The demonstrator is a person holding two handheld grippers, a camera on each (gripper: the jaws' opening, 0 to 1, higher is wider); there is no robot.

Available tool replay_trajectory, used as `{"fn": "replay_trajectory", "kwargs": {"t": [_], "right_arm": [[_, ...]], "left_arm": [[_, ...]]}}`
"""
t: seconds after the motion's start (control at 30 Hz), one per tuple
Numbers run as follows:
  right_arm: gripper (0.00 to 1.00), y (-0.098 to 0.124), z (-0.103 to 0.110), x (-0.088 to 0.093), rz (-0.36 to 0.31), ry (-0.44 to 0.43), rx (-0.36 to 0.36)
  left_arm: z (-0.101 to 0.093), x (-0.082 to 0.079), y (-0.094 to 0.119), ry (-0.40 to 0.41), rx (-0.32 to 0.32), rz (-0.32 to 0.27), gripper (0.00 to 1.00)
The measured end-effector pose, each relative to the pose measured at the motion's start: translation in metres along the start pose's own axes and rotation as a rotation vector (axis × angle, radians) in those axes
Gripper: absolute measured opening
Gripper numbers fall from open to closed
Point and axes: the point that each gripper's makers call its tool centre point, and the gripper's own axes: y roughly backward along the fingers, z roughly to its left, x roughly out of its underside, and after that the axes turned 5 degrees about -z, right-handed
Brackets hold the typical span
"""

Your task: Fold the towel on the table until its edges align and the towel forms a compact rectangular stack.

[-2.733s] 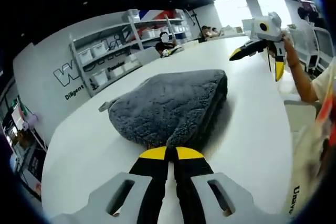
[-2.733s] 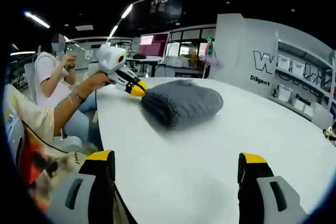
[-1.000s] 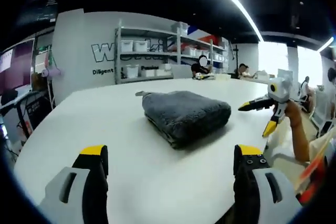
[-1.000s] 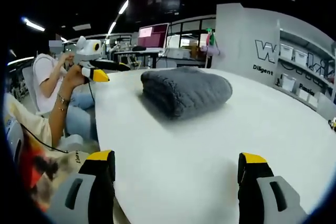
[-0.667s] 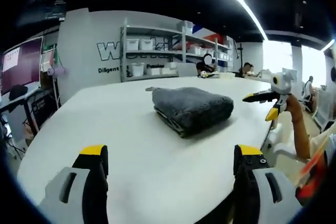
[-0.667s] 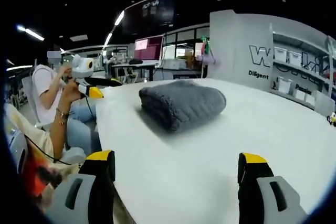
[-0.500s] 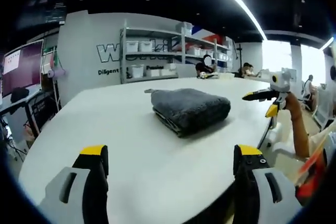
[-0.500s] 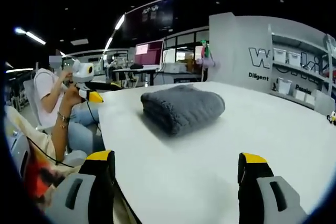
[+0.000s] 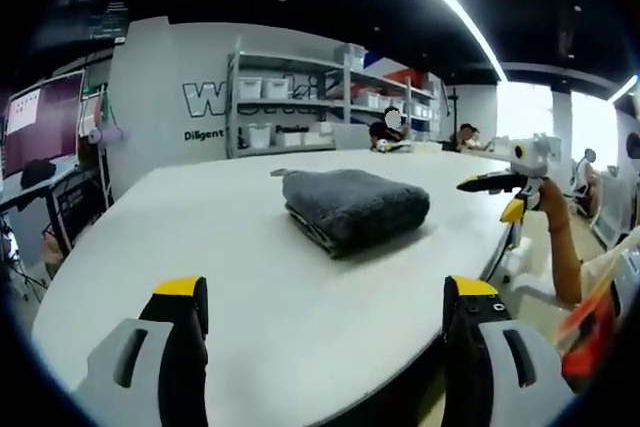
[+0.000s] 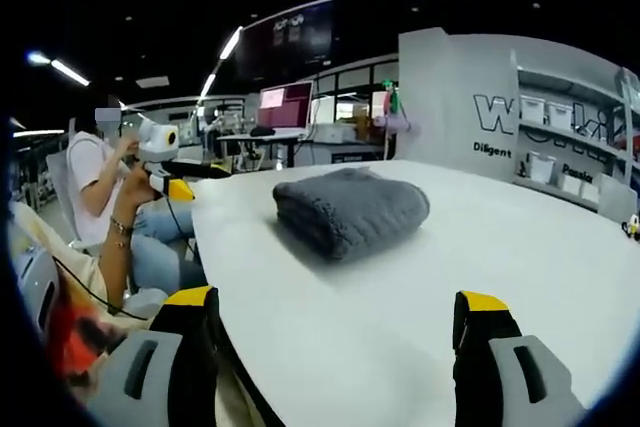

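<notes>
The white desk (image 9: pixel 150 237) has a rounded near edge in the left gripper view, and bare surface lies all around the towel (image 9: pixel 352 205), which sits toward the middle of the desk, well apart from every edge. In the right gripper view the desk's (image 10: pixel 520 247) left edge runs close by a seated person (image 10: pixel 95 172), while open surface stretches to the right of the towel (image 10: pixel 350 209). The left claw (image 9: pixel 325 297) is released, its yellow-tipped jaws spread wide and low in front of the near edge, grasping nothing. The right claw (image 10: pixel 335 307) is likewise released, jaws wide apart, well short of the towel. The towel is dark grey and fluffy, folded into a compact, thick rectangular stack with rounded folds and stacked layers showing along its near side; it lies flat. Shelves (image 9: pixel 290 112) with white bins stand against the far wall.
</notes>
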Motion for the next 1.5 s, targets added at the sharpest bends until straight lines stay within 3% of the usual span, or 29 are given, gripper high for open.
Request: {"fn": "replay_trajectory", "kwargs": {"t": [0.4, 0.8, 0.87, 1.0, 1.5], "right_arm": [[0.99, 0.003, -0.005, 0.001, 0.004, -0.004, 0.009], [0.99, 0.002, -0.007, 0.004, 0.013, 0.009, 0.02], [0.99, 0.005, -0.012, 0.012, 0.037, 0.008, 0.024], [0.99, 0.012, -0.02, 0.005, 0.012, -0.003, 0.048], [0.99, 0.007, -0.011, 0.008, 0.021, 0.013, 0.024]], "left_arm": [[0.004, 0.0, 0.002, 0.027, -0.007, -0.012, 0.95], [0.008, 0.011, -0.005, 0.053, 0.007, 0.022, 0.95], [0.008, 0.011, -0.005, 0.058, 0.011, 0.025, 0.95], [0.002, 0.012, -0.007, 0.056, 0.021, 0.026, 0.95], [0.004, 0.012, -0.004, 0.064, 0.024, 0.021, 0.95]]}}
